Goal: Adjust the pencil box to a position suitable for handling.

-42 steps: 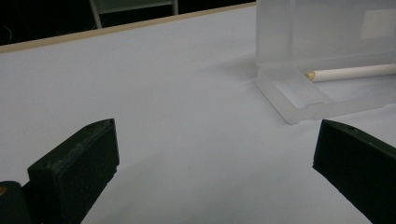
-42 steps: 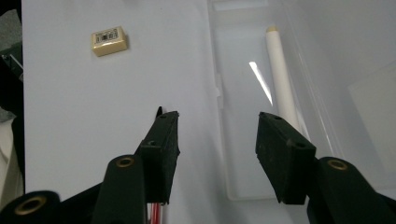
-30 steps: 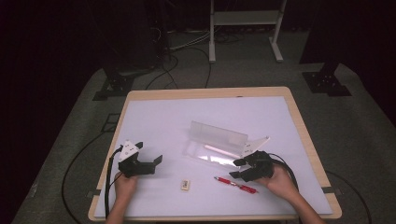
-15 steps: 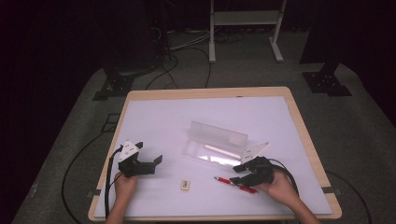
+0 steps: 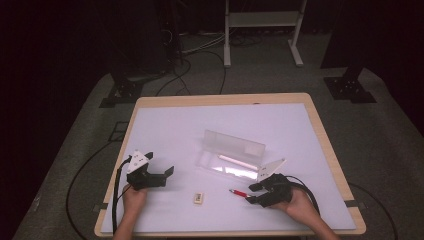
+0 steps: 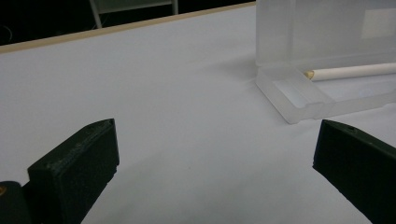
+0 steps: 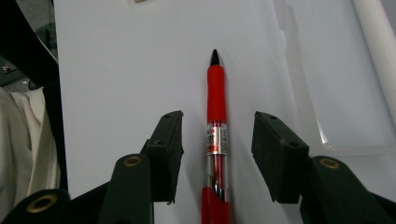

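Observation:
A red pen (image 5: 239, 193) with a black tip lies flat on the white table sheet (image 5: 200, 130). My right gripper (image 5: 251, 194) is lowered over it. In the right gripper view the pen (image 7: 216, 112) runs straight up between the two black pads, with a gap on each side. That gripper (image 7: 217, 135) is open, and its jaws have just been closing with the pen between them. My left gripper (image 5: 167, 177) rests near the left front of the table. Its jaws (image 6: 215, 154) stand wide open with nothing between them.
A clear plastic pencil case (image 5: 232, 155) lies open mid-table with a white pencil (image 5: 239, 161) in its tray; the left gripper view shows the case (image 6: 299, 93) and the pencil (image 6: 350, 71). A small eraser (image 5: 199, 198) lies between the grippers. The table's wooden rim (image 5: 220, 99) borders the sheet.
My right gripper has shifted slightly toward the table's near edge and settled over the red pen. Its jaws have narrowed. The left gripper has stayed put.

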`<state>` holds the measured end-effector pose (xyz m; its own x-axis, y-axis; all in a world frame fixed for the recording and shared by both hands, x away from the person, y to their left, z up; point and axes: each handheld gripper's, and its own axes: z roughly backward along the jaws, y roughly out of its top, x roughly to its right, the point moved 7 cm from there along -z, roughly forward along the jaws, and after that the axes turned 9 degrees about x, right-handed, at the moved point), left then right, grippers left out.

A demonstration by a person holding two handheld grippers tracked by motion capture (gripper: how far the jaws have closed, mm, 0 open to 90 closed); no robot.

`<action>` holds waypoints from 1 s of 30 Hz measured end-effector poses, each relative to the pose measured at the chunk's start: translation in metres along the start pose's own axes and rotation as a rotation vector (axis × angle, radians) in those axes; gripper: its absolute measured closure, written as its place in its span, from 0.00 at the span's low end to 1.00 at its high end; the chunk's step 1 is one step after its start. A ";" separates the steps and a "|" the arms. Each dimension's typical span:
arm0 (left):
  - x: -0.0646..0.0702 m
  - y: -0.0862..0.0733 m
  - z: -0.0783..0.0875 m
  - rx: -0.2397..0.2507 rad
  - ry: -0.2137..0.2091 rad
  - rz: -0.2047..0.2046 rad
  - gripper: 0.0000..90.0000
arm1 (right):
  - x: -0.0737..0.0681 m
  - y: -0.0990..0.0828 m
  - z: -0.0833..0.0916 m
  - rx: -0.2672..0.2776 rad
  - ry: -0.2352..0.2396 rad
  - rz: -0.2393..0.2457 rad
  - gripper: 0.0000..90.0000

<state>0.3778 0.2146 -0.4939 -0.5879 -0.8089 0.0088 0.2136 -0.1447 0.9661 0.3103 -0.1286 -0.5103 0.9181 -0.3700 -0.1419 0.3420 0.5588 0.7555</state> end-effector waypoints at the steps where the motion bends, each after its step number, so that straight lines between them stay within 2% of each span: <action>1: 0.000 0.000 0.000 0.000 0.000 0.000 0.00 | 0.000 0.000 0.000 0.001 0.001 0.000 0.60; 16: 0.000 0.000 0.000 0.000 0.000 0.000 0.00 | -0.004 -0.005 -0.005 -0.021 -0.005 0.020 0.69; 30: 0.000 0.000 0.000 0.000 0.000 0.000 0.00 | -0.003 -0.006 -0.006 -0.026 -0.066 0.068 0.83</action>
<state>0.3778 0.2146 -0.4939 -0.5879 -0.8089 0.0089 0.2137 -0.1447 0.9661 0.3066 -0.1261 -0.5178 0.9246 -0.3781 -0.0474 0.2848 0.6029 0.7452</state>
